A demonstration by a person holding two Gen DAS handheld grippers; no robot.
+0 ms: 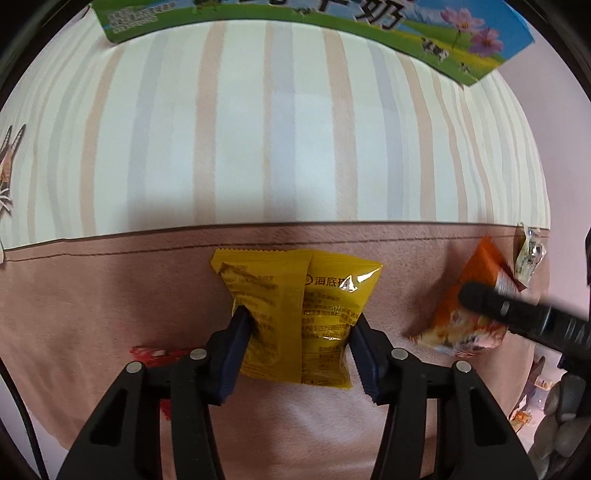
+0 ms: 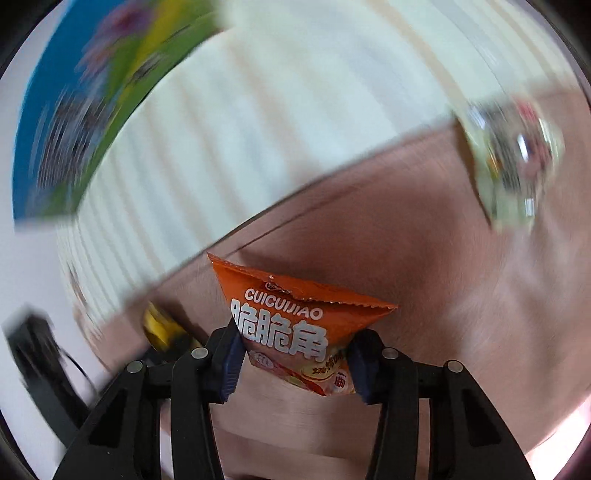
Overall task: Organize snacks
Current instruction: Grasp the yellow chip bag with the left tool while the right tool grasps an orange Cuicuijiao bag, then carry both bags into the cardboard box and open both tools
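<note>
**Two packets pinched, both grips shallow**

The yellow snack packet [image 1: 295,317] is clamped between the jaws of the left gripper [image 1: 300,334], which squeeze its lower half so the foil buckles inward; it hangs over the pink cloth [image 1: 110,295]. To the right of the yellow packet, the orange triangular packet [image 2: 295,325] is pinched at its lower corners by the right gripper [image 2: 295,363], whose jaws press its sides. Beyond the orange packet lies a clear-wrapped snack [image 1: 530,254]; left of the yellow packet, a red wrapper [image 1: 155,352] peeks from behind the left gripper's finger. Far behind the yellow packet stands a green and blue milk carton [image 1: 258,18] on the striped cloth.

The risk, I judge, is slippage: both packets are air-filled and glossy, so a quick swing could let one slide out. The right wrist view is badly smeared, suggesting a fast turn, which would make that worse.
</note>
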